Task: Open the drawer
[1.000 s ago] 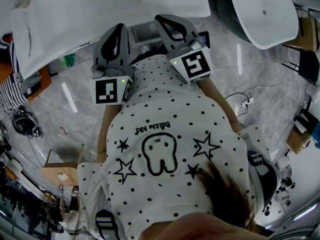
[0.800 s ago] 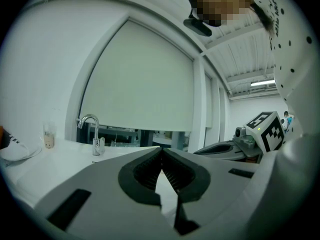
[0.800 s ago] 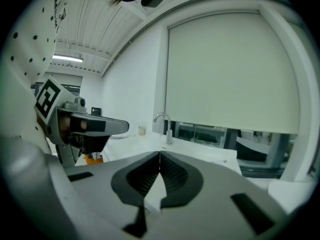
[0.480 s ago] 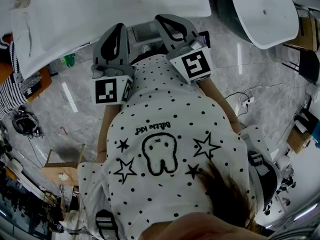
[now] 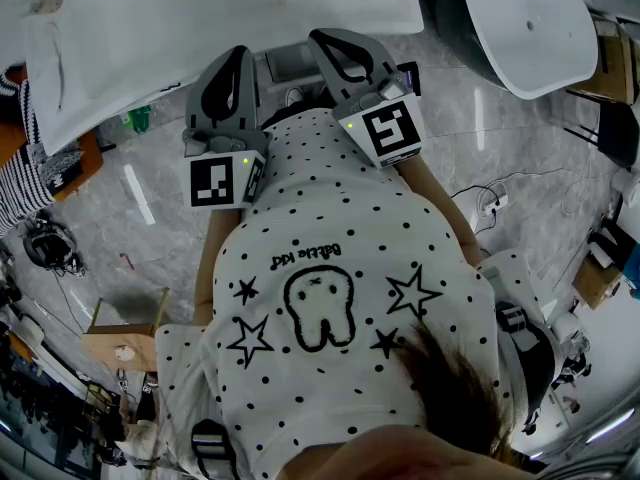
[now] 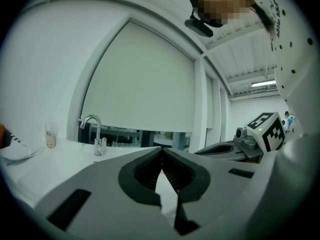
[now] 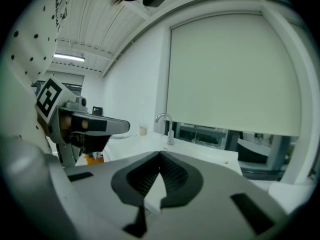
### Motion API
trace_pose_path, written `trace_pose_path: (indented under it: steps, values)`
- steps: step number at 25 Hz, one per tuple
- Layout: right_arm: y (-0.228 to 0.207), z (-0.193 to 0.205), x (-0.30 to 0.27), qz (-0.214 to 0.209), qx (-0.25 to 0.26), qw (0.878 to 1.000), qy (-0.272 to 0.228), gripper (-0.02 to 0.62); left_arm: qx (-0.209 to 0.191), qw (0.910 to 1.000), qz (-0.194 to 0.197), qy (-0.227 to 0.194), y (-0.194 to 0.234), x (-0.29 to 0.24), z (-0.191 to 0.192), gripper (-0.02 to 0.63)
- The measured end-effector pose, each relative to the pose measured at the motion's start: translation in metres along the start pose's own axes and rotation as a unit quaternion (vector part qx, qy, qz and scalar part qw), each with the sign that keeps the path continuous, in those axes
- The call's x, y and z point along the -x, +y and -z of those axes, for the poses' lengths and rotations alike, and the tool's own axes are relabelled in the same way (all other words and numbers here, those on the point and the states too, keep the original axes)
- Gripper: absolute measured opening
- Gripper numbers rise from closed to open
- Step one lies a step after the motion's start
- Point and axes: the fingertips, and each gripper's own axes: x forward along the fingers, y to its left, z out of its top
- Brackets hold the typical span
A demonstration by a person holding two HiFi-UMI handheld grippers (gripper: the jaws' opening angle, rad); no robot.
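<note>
The person wears a white T-shirt [image 5: 330,218] dotted with small black spots and printed with a black-outlined tooth [image 5: 320,308]. Four black stars [image 5: 413,290] ring the tooth, and dark hair [image 5: 450,388] falls below it. Above the tooth, the grey left gripper [image 5: 240,52] and right gripper [image 5: 322,36] each carry a black-and-white marker cube [image 5: 220,181] with a small green light.

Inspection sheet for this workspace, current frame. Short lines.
Surface: white counter with a faucet.
Job's things: drawer not clearly made out in any view.
Clutter: small container on the counter by the wall.
Grippers: left gripper and right gripper, jaws together, nothing between them.
Cables: white cable lying on the floor.
Surroundings: grey marble floor, white tub.
</note>
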Motion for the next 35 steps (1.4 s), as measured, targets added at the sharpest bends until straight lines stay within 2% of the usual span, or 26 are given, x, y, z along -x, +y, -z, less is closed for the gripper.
trace_pose_path:
  steps: [26, 35]
  values:
    - [0.0000, 0.0008, 0.0051, -0.003, 0.004, 1.000, -0.005, 0.014, -0.008, 0.9999, 0.003, 0.013, -0.0062, 0.0026, 0.0054, 0.005]
    - [0.0031, -0.0015, 0.0036, -0.004, 0.008, 1.000, -0.008, 0.014, -0.004, 1.0000, 0.002, -0.007, -0.0034, 0.0016, -0.0020, 0.005]
